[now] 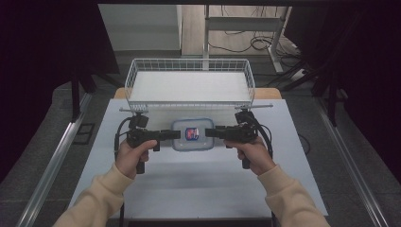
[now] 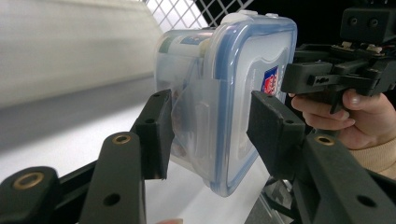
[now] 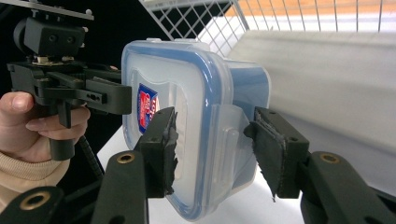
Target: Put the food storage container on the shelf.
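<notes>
A clear plastic box with a blue-rimmed lid and a red-and-blue label [image 1: 191, 134] is held between my two grippers, over the white table in front of the wire basket. My left gripper [image 1: 177, 135] is shut on its left end, one pad on the base and one on the lid [image 2: 210, 126]. From the opposite side my right gripper [image 1: 208, 132] clamps the other end over the lid clip [image 3: 212, 135]. The box [image 2: 233, 70] [image 3: 187, 79] lies level, lid up. Some contents show dimly through its wall.
A white wire basket [image 1: 189, 60] stands just behind the box at the table's far edge, with nothing in it. The white table top [image 1: 189, 184] stretches toward the person. Dark floor, metal rails and desk legs with cables surround the table.
</notes>
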Motion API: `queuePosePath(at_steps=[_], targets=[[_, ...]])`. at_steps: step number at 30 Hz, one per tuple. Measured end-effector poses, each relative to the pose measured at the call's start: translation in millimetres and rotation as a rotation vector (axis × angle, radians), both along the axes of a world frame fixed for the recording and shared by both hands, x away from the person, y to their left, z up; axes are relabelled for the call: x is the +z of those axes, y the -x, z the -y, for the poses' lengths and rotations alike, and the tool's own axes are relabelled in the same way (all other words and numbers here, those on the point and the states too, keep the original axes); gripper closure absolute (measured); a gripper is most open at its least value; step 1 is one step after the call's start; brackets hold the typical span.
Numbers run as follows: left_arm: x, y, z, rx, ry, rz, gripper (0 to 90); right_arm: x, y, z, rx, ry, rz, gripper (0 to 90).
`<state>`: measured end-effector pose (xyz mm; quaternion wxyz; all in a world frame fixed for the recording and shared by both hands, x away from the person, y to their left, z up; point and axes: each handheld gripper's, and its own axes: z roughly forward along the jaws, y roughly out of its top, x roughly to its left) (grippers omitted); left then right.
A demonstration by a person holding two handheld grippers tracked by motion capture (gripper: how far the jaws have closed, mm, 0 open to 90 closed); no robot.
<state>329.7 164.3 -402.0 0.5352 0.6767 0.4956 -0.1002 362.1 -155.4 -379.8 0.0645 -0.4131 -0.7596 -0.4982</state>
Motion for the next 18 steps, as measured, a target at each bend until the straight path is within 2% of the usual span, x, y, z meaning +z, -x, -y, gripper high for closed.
queuePosePath(at_steps=[10, 14, 18], targets=[[25.9, -13.9, -5.2, 0.017, 0.004, 0.035, 50.9, 26.0, -16.4, -5.8, 0.008, -0.007, 0.047, 51.1], [32.5, -18.0, -6.2, 0.022, 0.002, 0.045, 50.9, 32.7, -20.7, -7.0, 0.01, -0.008, 0.053, 51.1], [43.3, -27.3, -7.7, 0.03, 0.0, 0.046, 50.9, 43.3, -31.9, -8.5, 0.015, -0.013, 0.054, 51.1]])
